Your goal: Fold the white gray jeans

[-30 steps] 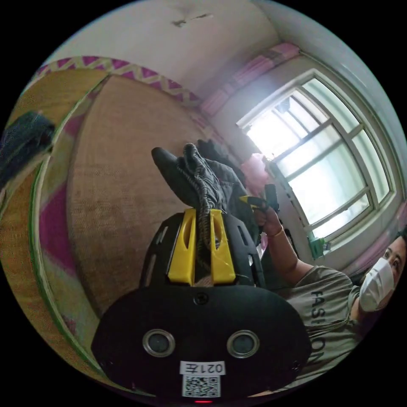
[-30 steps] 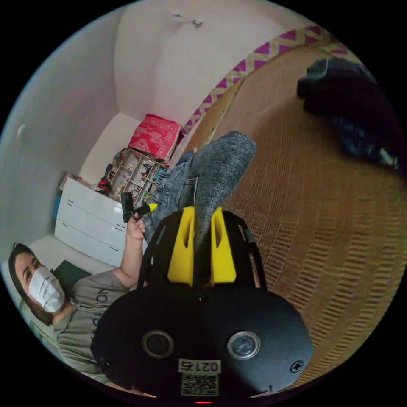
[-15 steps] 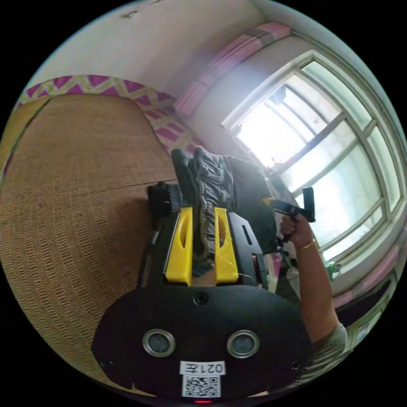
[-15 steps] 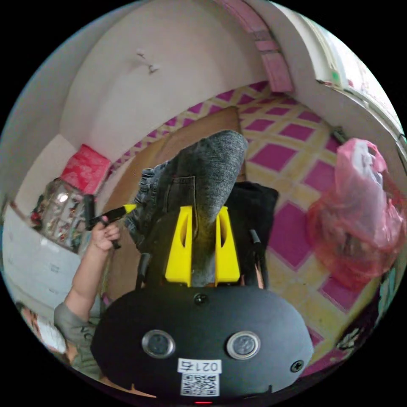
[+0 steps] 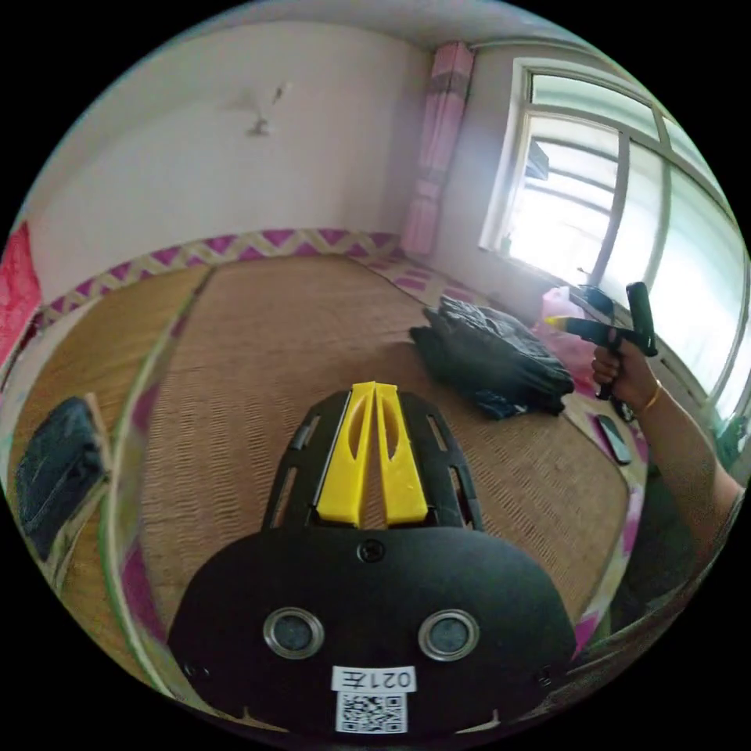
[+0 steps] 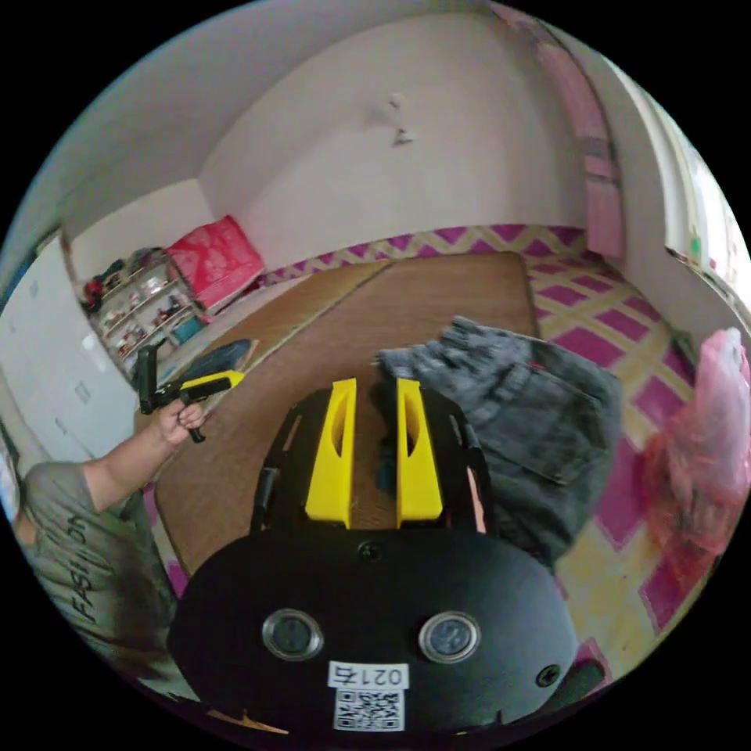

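the gray jeans point(image 6: 508, 415) lie bunched on the woven mat point(image 6: 438, 297), beside the pink-checked floor point(image 6: 594, 328). the left gripper point(image 5: 374, 391) hangs over the mat, jaws closed together and empty. the right gripper point(image 6: 374, 387) hovers with jaws apart, just beside the jeans and gripping nothing.

In the right gripper view the jeans point(image 6: 508, 407) are blurred, and the right gripper point(image 6: 374, 387) hides their near edge on the mat point(image 6: 438, 293). The person point(image 6: 86, 532) is cut off by that picture's edge. Shelf point(image 6: 145, 309) contents are too small to tell.
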Available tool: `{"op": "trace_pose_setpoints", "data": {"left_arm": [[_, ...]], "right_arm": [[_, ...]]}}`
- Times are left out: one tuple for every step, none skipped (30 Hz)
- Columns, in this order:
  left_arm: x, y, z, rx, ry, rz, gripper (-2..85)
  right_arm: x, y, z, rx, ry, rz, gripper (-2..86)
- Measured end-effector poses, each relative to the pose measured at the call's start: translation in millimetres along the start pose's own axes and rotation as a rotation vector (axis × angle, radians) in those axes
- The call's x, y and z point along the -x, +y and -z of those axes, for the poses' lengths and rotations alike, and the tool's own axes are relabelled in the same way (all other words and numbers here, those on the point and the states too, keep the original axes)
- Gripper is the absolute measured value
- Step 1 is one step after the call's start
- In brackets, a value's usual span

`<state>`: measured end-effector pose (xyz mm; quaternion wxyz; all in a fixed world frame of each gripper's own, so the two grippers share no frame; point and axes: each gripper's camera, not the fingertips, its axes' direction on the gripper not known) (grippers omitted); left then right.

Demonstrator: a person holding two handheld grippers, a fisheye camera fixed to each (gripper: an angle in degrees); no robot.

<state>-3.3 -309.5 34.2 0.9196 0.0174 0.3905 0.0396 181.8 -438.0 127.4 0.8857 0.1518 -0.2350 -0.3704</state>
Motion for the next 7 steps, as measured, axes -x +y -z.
{"op": "trace_pose_setpoints", "data": {"left_arm": [[4.8,9.0,14.8,-0.008,-0.031,0.003,-0.4],[16.5,28.2,43.7,-0.019,-0.111,0.04,0.1],[27.4,47.7,71.1,-0.027,-0.188,0.042,1.3],[33.1,56.7,83.3,-0.026,-0.212,0.039,2.2],[47.1,75.4,107.3,-0.019,-0.262,0.047,3.8],[63.2,93.3,129.3,0.005,-0.321,0.072,5.1],[72.1,102.2,140.0,0.016,-0.35,0.093,5.0]], "right_arm": [[20.9,-0.4,-9.0,0.002,-0.024,0.035,8.6],[63.5,-1.1,-28.3,0.003,-0.053,0.1,8.7],[106.4,-1.7,-48.8,-0.003,-0.086,0.172,8.9],[128.6,-2.0,-59.8,-0.011,-0.103,0.21,9.1],[172.8,-2.9,-82.7,-0.034,-0.12,0.28,9.5],[218.0,-4.0,-107.4,-0.057,-0.126,0.366,9.8],[240.4,-5.1,-120.5,-0.062,-0.132,0.409,9.9]]}}
